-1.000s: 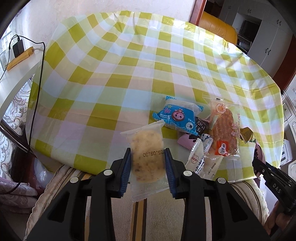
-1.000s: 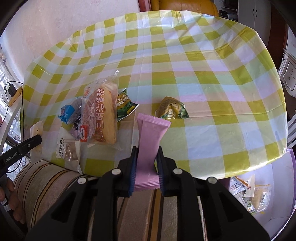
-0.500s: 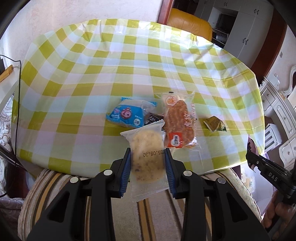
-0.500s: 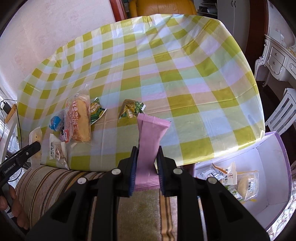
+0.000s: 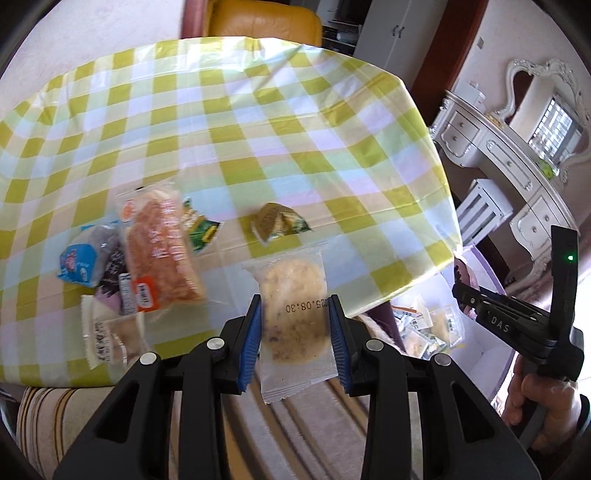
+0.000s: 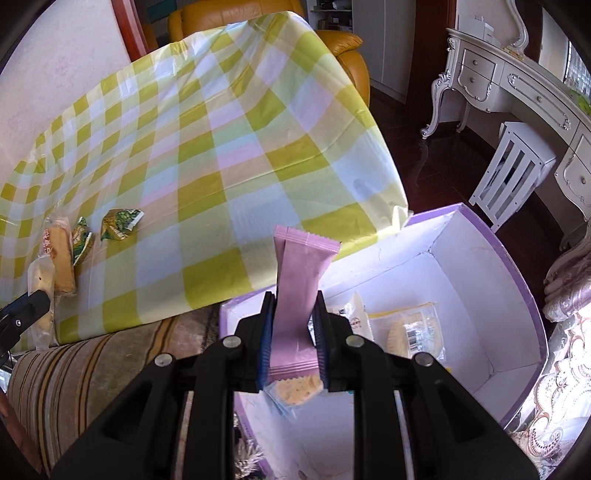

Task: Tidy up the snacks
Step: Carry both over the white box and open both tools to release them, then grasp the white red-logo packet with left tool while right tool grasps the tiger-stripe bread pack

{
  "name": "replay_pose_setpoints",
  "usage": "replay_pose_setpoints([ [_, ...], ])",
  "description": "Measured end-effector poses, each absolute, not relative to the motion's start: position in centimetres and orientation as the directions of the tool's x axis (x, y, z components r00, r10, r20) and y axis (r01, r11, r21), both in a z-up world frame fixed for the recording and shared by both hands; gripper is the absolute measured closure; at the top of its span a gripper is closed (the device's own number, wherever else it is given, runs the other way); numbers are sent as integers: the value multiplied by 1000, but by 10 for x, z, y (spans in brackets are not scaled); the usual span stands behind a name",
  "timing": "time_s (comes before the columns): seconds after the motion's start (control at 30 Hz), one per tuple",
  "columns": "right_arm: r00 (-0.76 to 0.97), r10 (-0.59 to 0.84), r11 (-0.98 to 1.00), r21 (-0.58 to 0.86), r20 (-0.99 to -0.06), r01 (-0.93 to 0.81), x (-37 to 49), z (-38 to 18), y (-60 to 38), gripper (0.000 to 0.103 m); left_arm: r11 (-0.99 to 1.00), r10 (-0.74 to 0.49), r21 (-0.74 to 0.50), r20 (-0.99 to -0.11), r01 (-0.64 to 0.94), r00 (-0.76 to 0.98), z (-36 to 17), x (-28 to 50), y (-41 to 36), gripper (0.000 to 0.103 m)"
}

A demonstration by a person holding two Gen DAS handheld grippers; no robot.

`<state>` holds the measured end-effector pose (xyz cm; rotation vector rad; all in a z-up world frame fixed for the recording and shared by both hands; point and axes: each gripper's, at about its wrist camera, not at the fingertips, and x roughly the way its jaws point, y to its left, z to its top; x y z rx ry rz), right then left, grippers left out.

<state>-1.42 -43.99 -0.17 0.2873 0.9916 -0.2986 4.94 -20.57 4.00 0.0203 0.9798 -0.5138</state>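
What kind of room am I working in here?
Probably a lived-in home, a bedroom or living area: an ornate white dressing table, an orange leather armchair, and a table with a checked tablecloth.

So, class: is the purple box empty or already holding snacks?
Holding snacks: several clear-wrapped packets lie on the purple box's white floor.

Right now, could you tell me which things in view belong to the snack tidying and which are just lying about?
Job:
left hand-held gripper holding cookie packet
right hand-held gripper holding pink packet
purple box
bread packet
green packets

Lying about:
white stool
dressing table
orange armchair
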Motion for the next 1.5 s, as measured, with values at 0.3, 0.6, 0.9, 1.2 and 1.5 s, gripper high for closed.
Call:
replay_pose_setpoints([
  [0.3, 425, -175, 875, 58, -888, 480, -50, -33, -485, 83, 716, -505, -281, -841, 639, 195, 14, 28, -307, 69],
  [0.6, 314, -193, 837, 11, -930, 546, -80, -73, -508, 83, 551, -442, -293, -897, 781, -25, -18, -2, -383, 69],
  [0.9, 229, -199, 799, -23, -953, 601, -95, -96, -519, 52, 494, -390, -320, -913, 808, -123, -38, -11, -400, 47],
  [1.2, 270, -215, 813, -19, -939, 581, -79, -75, -510, 34, 518, -452, -302, -891, 800, -44, -19, -8, -385, 31],
  [1.5, 360, -199, 855, 18, -911, 519, -49, -39, -480, 27, 624, -468, -249, -878, 741, 99, 0, 8, -335, 30],
])
